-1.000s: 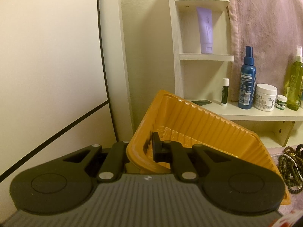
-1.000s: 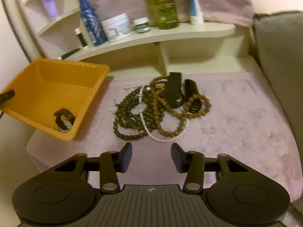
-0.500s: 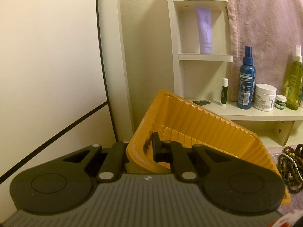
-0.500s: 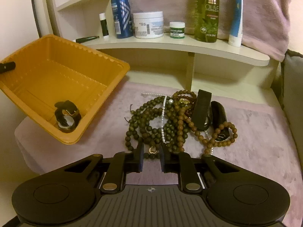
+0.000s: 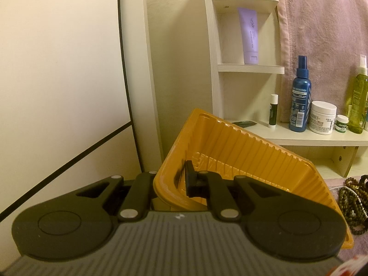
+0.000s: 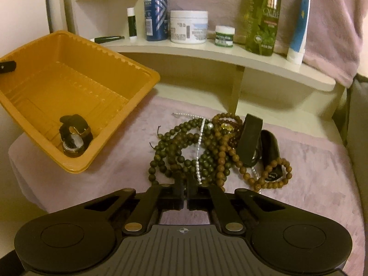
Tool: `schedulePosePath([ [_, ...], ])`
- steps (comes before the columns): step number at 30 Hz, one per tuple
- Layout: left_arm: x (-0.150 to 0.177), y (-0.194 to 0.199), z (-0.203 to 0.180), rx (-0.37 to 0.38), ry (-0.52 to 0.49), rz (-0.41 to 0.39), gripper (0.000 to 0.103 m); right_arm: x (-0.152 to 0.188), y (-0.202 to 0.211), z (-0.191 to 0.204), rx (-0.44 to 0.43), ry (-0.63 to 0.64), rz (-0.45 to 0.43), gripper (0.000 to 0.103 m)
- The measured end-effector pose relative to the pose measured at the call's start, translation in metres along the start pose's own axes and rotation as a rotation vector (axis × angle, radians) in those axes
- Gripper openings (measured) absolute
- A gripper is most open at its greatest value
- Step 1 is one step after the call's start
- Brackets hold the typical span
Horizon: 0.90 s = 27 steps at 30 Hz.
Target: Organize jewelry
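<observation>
The left hand-held gripper (image 5: pixel 171 185) is clamped on the near rim of the orange tray (image 5: pixel 241 158), holding it tilted; a wristwatch (image 6: pixel 74 135) lies inside. The right hand-held gripper (image 6: pixel 185 184) has just been closing, jaws together at the near edge of the bead necklaces (image 6: pixel 184 147) heaped on the mauve cloth (image 6: pixel 310 161); whether a strand is pinched cannot be told.
</observation>
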<state>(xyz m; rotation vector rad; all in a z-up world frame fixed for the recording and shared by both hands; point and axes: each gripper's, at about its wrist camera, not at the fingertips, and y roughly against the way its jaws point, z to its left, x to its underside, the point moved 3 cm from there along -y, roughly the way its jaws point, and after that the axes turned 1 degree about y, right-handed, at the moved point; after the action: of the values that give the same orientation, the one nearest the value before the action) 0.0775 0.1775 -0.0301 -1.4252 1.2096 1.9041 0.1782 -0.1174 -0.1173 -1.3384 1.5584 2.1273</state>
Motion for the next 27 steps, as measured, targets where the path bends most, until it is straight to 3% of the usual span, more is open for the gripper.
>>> schedulePosePath([
  [3,0.000,-0.001,0.000,0.002,0.000,0.000,0.010,-0.003,0.007,-0.004,-0.027,-0.046,-0.015,0.001],
  [9,0.000,-0.002,0.000,0.003,-0.001,0.000,0.009,-0.017,0.016,-0.040,-0.207,-0.409,-0.049,0.000],
  [14,0.000,-0.001,0.000,0.001,0.001,0.001,0.009,-0.028,0.019,-0.057,-0.292,-0.569,-0.076,0.000],
  [19,0.000,-0.001,0.000,0.002,0.006,-0.001,0.010,-0.030,0.020,-0.048,-0.211,-0.438,-0.021,0.002],
  [23,0.000,-0.002,0.000,0.005,0.009,0.001,0.010,-0.013,0.016,-0.031,-0.154,-0.300,0.024,0.014],
  [27,0.000,-0.002,0.000,0.003,0.008,0.001,0.010,-0.004,0.010,-0.020,-0.121,-0.225,0.040,0.018],
])
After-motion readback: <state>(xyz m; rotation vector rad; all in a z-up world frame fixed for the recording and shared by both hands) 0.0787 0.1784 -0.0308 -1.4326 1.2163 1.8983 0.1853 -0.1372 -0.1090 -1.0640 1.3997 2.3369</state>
